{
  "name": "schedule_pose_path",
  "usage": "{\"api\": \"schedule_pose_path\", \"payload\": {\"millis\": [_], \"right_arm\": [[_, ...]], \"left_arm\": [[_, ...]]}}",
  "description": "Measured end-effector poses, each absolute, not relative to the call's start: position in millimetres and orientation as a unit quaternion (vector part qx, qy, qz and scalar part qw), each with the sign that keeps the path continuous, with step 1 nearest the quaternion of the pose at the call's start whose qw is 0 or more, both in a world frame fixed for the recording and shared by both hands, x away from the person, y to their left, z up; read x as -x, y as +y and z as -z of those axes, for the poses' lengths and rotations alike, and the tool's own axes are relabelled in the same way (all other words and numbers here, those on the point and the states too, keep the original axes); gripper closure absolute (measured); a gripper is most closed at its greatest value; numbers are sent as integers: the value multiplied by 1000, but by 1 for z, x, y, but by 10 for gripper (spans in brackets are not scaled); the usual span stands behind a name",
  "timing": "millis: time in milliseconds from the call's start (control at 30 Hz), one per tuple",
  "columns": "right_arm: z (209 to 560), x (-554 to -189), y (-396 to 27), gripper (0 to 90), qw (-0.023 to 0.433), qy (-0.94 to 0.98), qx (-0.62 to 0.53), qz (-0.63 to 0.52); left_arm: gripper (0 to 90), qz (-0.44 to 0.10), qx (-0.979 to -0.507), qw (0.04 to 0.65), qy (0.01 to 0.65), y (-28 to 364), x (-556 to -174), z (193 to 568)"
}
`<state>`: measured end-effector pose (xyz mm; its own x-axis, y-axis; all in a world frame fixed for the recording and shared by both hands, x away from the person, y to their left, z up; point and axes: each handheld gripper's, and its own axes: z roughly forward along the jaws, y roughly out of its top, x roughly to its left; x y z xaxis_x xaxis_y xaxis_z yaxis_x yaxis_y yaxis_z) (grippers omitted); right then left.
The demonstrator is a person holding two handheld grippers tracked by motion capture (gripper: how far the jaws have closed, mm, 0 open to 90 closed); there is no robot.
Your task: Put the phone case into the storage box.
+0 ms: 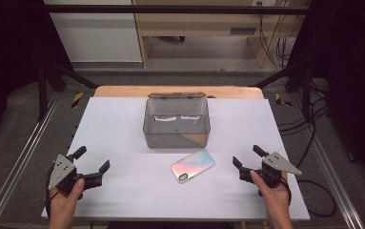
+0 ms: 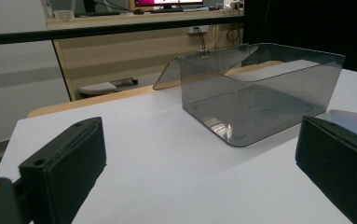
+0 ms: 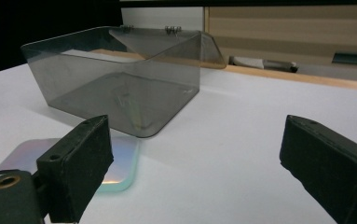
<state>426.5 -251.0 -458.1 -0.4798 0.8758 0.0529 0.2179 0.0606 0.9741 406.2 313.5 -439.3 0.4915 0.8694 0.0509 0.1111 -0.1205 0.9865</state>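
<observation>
Now phone (image 1: 193, 164) flat between both spread fingers, nearer right gripper (image 1: 248, 159); left gripper (image 1: 92, 160) apart.

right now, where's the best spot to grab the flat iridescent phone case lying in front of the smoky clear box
Grip the iridescent phone case across its two long edges near the middle, coming down from above with the right gripper, which is nearer. It lies flat and thin on the white table, so only the narrow width fits open jaws.

No legible text or labels
</observation>
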Motion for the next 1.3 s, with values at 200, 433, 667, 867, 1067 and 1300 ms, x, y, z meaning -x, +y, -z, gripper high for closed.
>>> {"api": "schedule_pose_path", "payload": {"millis": [200,433,667,867,1067,1300], "right_arm": [[458,-427,-249,96,284,668,-424,-541],[458,-429,-249,92,294,666,-457,-511],[464,-445,-231,314,288,714,-485,-415],[460,-461,-212,579,249,757,-463,-388],[463,-477,-199,788,216,772,-467,-372],[468,-490,-186,878,201,789,-467,-346]], "left_arm": [[17,-345,-665,551,367,312,-407,439],[17,-349,-665,550,366,314,-405,439],[17,-351,-671,543,364,312,-405,439],[17,-351,-670,542,366,314,-405,440],[17,-351,-671,541,366,314,-405,440],[18,-349,-674,537,367,312,-406,441]]}}
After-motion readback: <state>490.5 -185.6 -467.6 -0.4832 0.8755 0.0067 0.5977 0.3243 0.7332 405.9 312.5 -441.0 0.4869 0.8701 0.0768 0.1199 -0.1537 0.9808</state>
